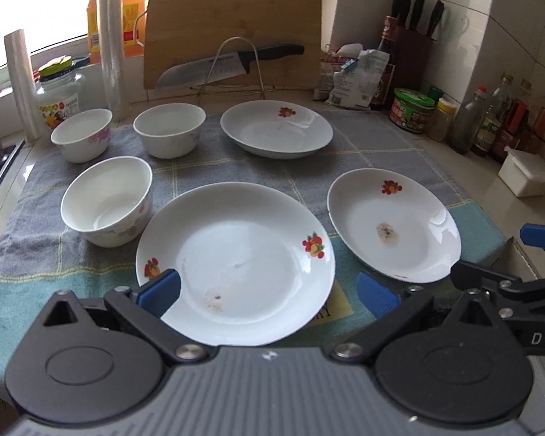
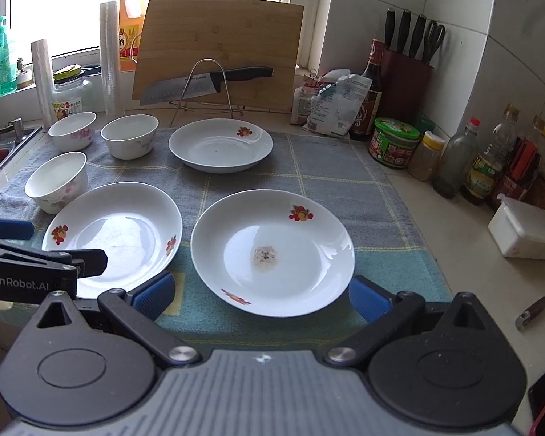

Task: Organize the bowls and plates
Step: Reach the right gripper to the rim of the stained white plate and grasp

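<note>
Both tools, left tool [image 1: 269, 292] and right tool [image 2: 261, 296], gape wide, holding nothing. Three plates and three bowls sit apart on the bench towel [image 2: 327, 181]; nearest right plate [image 2: 272, 250] holds a brown residue spot, bowls look empty.

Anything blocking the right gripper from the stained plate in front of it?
Nothing visible. The right gripper is open with the stained plate directly ahead, its near rim between the fingers. The neighbouring plate sits apart to the left on the towel.

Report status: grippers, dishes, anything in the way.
Left gripper open, right gripper open, both holding nothing. Three white fruit-print plates and three white floral bowls unstacked on grey checked towel. Nothing blocking.
</note>
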Available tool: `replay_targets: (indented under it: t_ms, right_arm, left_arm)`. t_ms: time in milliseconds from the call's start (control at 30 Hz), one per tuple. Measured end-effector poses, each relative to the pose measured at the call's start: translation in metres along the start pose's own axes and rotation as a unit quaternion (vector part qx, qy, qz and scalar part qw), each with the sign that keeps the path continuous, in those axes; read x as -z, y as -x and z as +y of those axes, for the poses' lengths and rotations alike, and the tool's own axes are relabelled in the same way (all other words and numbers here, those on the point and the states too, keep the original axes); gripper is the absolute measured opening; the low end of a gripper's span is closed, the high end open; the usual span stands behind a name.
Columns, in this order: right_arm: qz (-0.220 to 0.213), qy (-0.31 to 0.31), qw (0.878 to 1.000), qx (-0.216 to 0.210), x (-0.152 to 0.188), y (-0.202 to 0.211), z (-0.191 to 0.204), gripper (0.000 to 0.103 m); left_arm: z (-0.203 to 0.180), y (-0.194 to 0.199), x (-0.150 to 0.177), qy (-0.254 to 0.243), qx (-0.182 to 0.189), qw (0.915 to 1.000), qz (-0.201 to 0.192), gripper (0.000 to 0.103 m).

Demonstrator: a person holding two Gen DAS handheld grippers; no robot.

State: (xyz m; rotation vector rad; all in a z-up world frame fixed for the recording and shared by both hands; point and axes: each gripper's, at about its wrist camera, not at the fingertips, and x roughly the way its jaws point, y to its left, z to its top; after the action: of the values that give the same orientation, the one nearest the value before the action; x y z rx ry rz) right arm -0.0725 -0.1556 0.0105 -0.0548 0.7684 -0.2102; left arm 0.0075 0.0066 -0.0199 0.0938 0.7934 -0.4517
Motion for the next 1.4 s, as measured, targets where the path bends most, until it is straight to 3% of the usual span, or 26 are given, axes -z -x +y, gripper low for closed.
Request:
replay_targets:
  t_ms: [133,500,733,900,1400]
  right_arm:
    - [-0.011,0.005,1.0,-0.003,-0.002,0.0,-0.012,0.103]
    - [-0.015,0.002,1.0,0.001,-0.02,-0.044,-0.078,0.103]
    - [0.007,-0.01,1.0,-0.02,-0.034,-0.093,-0.118,0.103]
    - [0.018,-0.017,0.999,-0.028,-0.037,-0.113,-0.128,0.103]
    - [0.031,-0.01,0.999,-0.031,-0.045,-0.138,-0.139,0.103]
  left_arm:
    - [-0.009,0.0,0.001,-0.017,0.028,0.9993,-0.019,0.102]
    - [-0.048,-0.023,0.01,-0.04,0.054,0.9973,-0.03,0.102]
    - [-0.096,-0.055,0.028,-0.083,0.074,0.9936,0.021,0.102]
    - [-0.119,-0.079,0.036,-0.107,0.073,0.9907,0.041,0.102]
    - [-0.136,-0.115,0.027,-0.113,0.033,0.9926,0.029,0.103]
